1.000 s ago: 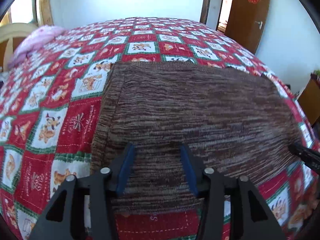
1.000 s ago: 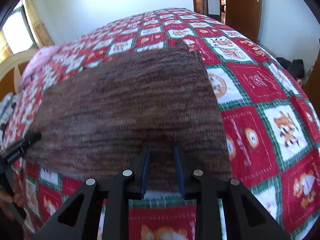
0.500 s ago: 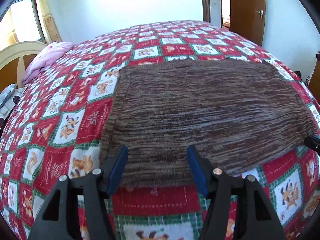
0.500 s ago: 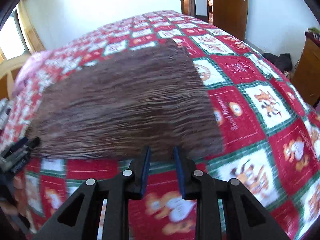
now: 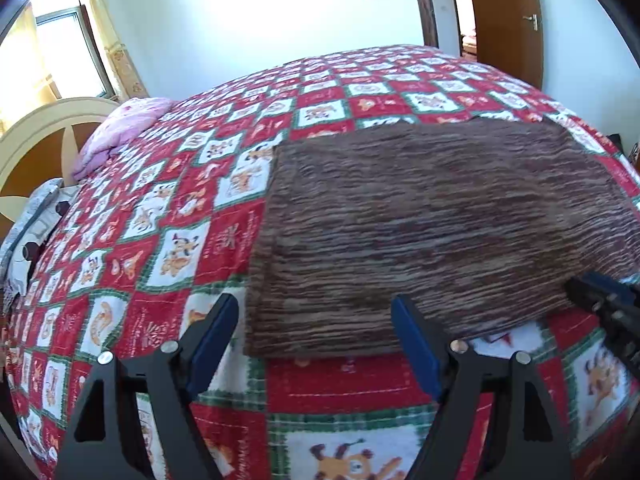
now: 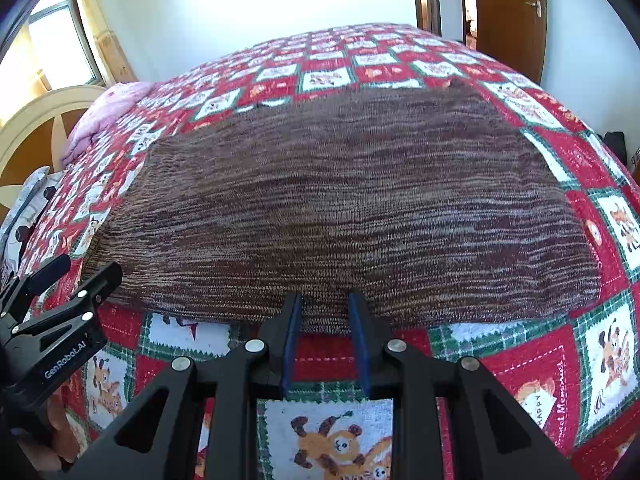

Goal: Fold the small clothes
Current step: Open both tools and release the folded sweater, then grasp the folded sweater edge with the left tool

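Covering most of both frames, a red, green and white patchwork quilt (image 5: 192, 216) printed with cartoon animals lies across a bed. A brown marled knit garment (image 6: 340, 208), folded into a flat rectangle, fills the frame centre. A pink cushion (image 5: 120, 132) sits upper left. The left gripper (image 5: 316, 344), jaws opening wide, holds nothing. The right gripper (image 6: 324, 336), jaws narrow and empty, hovers at the knit's near edge.
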{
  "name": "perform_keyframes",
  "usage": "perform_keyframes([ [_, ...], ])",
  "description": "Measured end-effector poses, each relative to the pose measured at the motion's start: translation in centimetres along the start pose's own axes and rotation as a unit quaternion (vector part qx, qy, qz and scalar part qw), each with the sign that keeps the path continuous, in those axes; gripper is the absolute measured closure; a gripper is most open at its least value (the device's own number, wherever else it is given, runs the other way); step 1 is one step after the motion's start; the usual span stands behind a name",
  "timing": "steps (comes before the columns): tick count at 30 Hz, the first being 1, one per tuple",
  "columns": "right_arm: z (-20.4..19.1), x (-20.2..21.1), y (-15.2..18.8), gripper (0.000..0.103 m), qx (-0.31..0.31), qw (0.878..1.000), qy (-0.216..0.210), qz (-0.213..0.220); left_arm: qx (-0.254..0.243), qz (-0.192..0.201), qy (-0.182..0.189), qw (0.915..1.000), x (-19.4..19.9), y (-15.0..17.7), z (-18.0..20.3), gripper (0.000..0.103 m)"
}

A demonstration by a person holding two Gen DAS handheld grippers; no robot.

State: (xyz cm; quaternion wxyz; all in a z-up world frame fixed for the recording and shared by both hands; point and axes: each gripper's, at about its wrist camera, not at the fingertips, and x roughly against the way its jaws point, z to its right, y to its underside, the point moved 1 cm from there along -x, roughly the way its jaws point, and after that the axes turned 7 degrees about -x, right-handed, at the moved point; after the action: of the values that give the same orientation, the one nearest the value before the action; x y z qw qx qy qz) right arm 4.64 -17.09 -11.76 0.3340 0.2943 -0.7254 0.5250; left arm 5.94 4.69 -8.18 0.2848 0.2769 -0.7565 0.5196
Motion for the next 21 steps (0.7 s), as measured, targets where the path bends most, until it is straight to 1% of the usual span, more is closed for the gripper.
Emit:
perform_keyframes([
  [2,0.2,-0.1,0.0,0.077,-0.007,1.000,-0.008,-0.004,0.009,-0.009,0.004,0.9999,-0.3,0.4,-0.4,0.022],
  [3,0.4,-0.2,0.0,0.077,-0.009,1.000,-0.014,-0.004,0.018,-0.010,0.014,0.9997,-0.3,0.7,-0.8,0.022],
  [4,0.6,-0.1,0.0,0.077,-0.014,1.000,-0.020,-0.004,0.034,-0.008,0.028,0.9990,-0.1,1.1,-1.3,0.022],
  [5,0.7,-0.1,0.0,0.077,-0.016,1.000,-0.022,-0.004,0.062,-0.004,0.047,0.9969,0.2,1.7,-2.1,0.021],
  [6,0.7,-0.1,0.1,0.077,-0.017,1.000,-0.024,-0.004,0.092,-0.002,0.070,0.9932,0.4,2.3,-2.9,0.021],
  [7,0.7,-0.2,0.1,0.077,-0.018,1.000,-0.026,-0.003,0.132,0.001,0.101,0.9861,0.7,3.1,-4.0,0.021],
  [8,0.8,-0.1,0.2,0.077,-0.019,0.999,-0.027,-0.002,0.188,0.005,0.135,0.9728,0.9,4.2,-5.5,0.021],
  [9,0.8,-0.1,0.1,0.077,-0.019,0.999,-0.028,-0.002,0.221,0.005,0.147,0.9642,0.9,4.8,-6.1,0.021],
  [10,0.9,-0.1,0.2,0.077,-0.020,0.999,-0.029,-0.002,0.270,0.005,0.164,0.9489,0.9,5.7,-7.2,0.023],
  [11,1.0,0.0,0.2,0.077,-0.022,0.999,-0.032,-0.002,0.296,0.006,0.173,0.9396,0.8,6.2,-7.8,0.023],
  [12,1.1,0.0,0.3,0.077,-0.024,0.999,-0.035,-0.002,0.310,0.009,0.180,0.9335,0.7,6.3,-8.1,0.023],
  [15,1.5,0.1,0.3,0.076,-0.032,0.998,-0.046,-0.002,0.321,0.007,0.201,0.9253,0.1,5.8,-7.6,0.023],
  [17,1.7,0.1,0.3,0.076,-0.038,0.998,-0.052,-0.003,0.335,0.005,0.224,0.9152,-0.4,5.4,-6.9,0.023],
  [18,1.8,0.1,0.2,0.076,-0.040,0.998,-0.055,-0.002,0.342,0.007,0.227,0.9120,-0.6,5.3,-6.7,0.023],
  [19,1.9,0.1,0.2,0.076,-0.042,0.997,-0.057,-0.003,0.346,0.013,0.226,0.9105,-0.7,5.1,-6.4,0.023],
  [21,1.9,0.1,0.2,0.076,-0.043,0.997,-0.059,-0.002,0.348,0.020,0.224,0.9104,-1.1,4.4,-5.8,0.023],
])
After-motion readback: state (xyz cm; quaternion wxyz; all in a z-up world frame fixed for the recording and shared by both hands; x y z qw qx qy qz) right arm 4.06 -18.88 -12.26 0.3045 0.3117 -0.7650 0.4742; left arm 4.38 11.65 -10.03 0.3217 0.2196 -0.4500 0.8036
